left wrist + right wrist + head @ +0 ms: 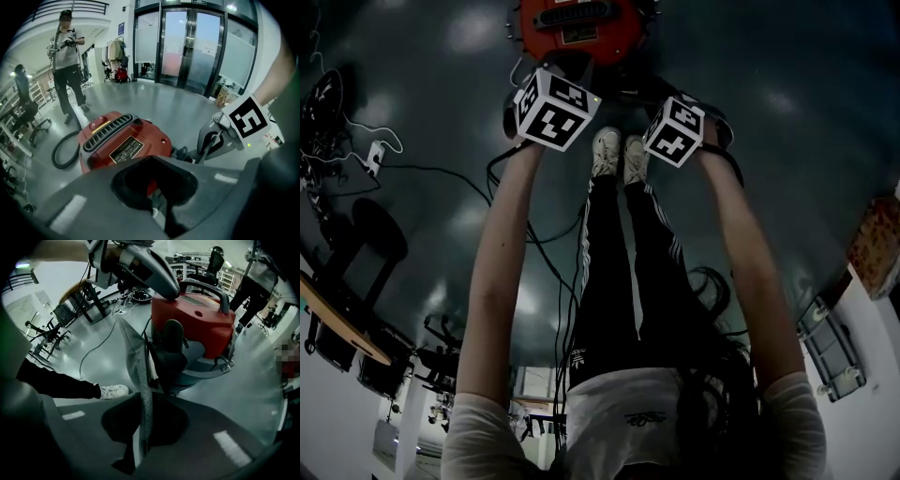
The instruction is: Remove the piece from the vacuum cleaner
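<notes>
Head view steeply down; gripper views close; all share vacuum cleaner [124, 140].

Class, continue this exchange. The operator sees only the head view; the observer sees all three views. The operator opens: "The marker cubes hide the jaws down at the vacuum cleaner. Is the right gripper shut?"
Observer: Yes. The right gripper has its jaws together with nothing visible between them, just short of the red vacuum cleaner.
Operator: Where is the hose?
Observer: A black hose curls beside the vacuum cleaner, at the left of the left gripper view.
Operator: Is anyone else nearby?
Observer: Yes, another person stands beyond that hose.
</notes>
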The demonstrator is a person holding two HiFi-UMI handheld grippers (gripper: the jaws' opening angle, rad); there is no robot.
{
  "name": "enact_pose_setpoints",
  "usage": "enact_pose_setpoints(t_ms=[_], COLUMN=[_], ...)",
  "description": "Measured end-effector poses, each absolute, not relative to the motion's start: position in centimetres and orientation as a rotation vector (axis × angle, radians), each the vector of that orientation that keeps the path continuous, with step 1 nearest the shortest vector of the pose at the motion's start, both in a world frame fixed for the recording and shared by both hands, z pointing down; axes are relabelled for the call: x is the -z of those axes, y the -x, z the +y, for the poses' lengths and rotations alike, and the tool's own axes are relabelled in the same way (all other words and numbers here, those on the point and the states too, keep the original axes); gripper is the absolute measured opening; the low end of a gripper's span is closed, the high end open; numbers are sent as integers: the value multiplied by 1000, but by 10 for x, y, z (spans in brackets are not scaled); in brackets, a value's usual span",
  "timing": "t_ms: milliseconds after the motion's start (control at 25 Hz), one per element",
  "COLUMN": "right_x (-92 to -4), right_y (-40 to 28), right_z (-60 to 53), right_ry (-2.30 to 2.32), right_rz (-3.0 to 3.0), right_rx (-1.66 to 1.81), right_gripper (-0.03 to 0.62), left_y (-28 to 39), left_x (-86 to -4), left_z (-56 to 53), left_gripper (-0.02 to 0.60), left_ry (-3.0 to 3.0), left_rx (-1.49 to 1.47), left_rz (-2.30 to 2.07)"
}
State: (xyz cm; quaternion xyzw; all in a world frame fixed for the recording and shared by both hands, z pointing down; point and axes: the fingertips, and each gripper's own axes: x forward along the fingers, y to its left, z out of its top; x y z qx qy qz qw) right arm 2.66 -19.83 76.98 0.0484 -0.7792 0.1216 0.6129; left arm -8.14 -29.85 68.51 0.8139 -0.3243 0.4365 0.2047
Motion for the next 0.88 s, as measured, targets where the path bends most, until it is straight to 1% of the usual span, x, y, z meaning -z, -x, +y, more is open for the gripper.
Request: enact_pose_setpoints(t_ms=[520,880], right_x=[-764,-765], right_y=[-19,-17], right_z=[-182,-166], right_ry=[-167,-150], right_rz=[-1809,-1801], right_rx=[-250,-244], right_gripper=[34,34], left_y=[81,79], left_x=[-686,-687], left_z=[-298,-293], left_gripper=[2,2], left_ry=[-2254,-2247], left_rx=[-1314,-1323], left_rz=[-900,-898])
